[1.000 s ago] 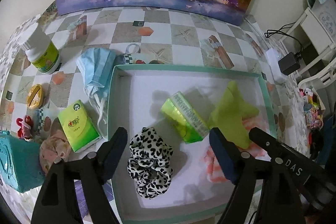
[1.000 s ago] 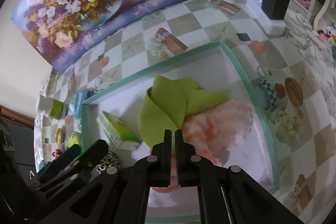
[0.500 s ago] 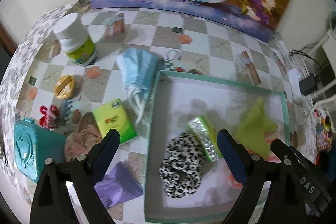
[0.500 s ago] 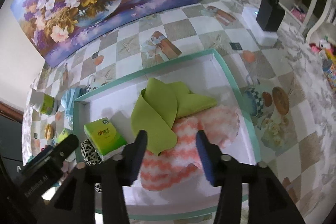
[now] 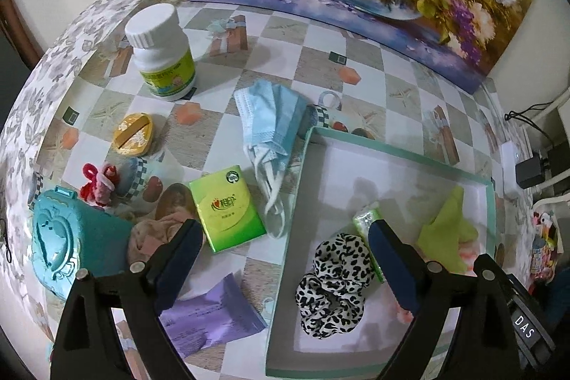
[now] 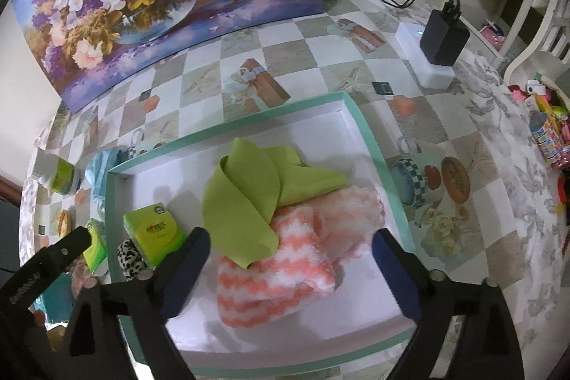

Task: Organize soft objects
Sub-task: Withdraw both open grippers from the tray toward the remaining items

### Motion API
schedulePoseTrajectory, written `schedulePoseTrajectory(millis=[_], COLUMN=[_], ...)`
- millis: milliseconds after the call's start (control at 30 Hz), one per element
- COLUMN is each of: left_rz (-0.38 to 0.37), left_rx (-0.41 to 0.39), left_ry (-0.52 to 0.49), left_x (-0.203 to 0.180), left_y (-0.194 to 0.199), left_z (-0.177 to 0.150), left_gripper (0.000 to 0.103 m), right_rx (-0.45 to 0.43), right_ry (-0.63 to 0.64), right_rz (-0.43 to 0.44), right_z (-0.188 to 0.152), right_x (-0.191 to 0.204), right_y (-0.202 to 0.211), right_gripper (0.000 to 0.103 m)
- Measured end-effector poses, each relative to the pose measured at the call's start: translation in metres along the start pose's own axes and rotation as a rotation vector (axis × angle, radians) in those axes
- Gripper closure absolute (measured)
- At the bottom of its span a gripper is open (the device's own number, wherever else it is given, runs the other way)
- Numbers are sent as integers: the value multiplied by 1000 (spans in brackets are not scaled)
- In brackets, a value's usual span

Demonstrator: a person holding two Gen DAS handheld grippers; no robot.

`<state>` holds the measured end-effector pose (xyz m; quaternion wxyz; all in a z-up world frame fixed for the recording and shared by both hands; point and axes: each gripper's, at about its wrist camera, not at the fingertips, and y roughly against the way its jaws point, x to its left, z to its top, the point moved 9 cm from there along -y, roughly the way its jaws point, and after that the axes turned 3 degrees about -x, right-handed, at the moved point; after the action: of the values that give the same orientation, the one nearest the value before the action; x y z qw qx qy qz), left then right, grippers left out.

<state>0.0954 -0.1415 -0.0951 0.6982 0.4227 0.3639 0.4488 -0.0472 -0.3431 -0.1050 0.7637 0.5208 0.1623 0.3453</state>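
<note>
Left wrist view: left gripper, jaws apart and empty, hovers nearest the tissue pack, just beyond its left finger, outside the tray; right gripper likewise spread.

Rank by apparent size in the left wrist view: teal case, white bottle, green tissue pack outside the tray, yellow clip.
1. teal case, though nearest the camera
2-3. white bottle and green tissue pack look alike
4. yellow clip

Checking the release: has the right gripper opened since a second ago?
Yes. The right gripper was shut then; now its jaws stand wide apart above the striped towel in the tray.
</note>
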Motion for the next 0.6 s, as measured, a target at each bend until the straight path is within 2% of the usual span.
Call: schedulePoseTrajectory(millis=[133,200,333,600], left_rz=[-1,-4,-5,67], left_rx=[-2,-4,-27,-108], left_ry=[17,33,75,146], left_x=[7,13,29,87], left_y=[3,4,12,35], left_z=[4,6,15,39], left_gripper=[7,0,0,0], right_rx=[-2,2,7,7], right_ry=[-4,-2,2,17], right_rz=[-13,-22,-28,-39], right_z=[0,0,-1,-2], right_x=[-2,-3,-4,0], right_y=[1,1,0,0], right_gripper=[1,0,0,0])
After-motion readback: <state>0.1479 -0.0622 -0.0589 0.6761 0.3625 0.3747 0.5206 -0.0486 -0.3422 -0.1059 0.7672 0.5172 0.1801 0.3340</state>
